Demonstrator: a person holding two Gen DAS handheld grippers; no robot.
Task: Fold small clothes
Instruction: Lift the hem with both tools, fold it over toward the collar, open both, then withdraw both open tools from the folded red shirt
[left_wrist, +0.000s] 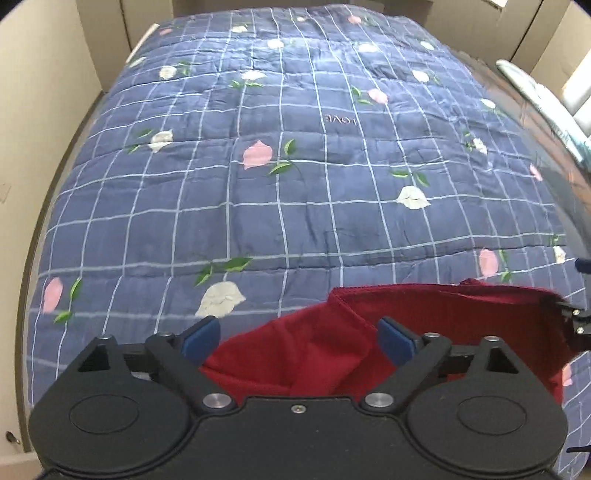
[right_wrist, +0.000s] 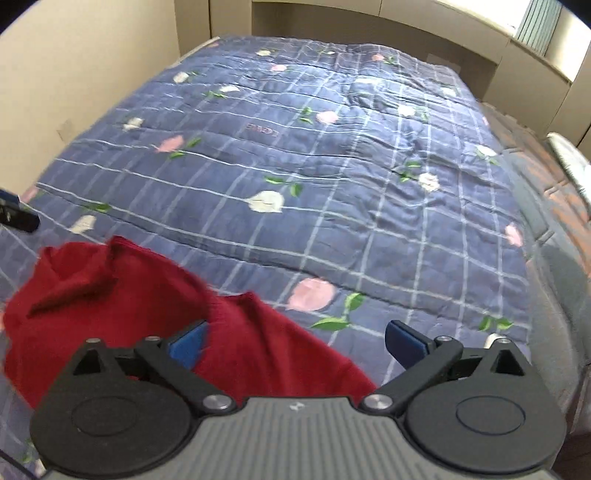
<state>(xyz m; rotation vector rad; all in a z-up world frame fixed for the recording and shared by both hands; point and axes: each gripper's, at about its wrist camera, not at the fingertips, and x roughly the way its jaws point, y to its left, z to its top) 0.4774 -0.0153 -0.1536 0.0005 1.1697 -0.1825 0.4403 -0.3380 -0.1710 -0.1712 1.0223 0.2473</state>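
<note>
Red knitted small garment (left_wrist: 369, 339) lies between my left gripper (left_wrist: 299, 338) jaws, left of my right gripper (right_wrist: 295, 343) (both wide open, holding nothing).

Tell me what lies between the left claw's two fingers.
Red garment fills the gap between the open left claw's fingers, seen in the left wrist view.

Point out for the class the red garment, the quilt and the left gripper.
red garment (left_wrist: 314, 354): left wrist view, on a fold at its middle.
quilt (left_wrist: 295, 206): left wrist view, on bare blue checked fabric.
left gripper (left_wrist: 299, 338): left wrist view, midway between its blue fingertips.
</note>
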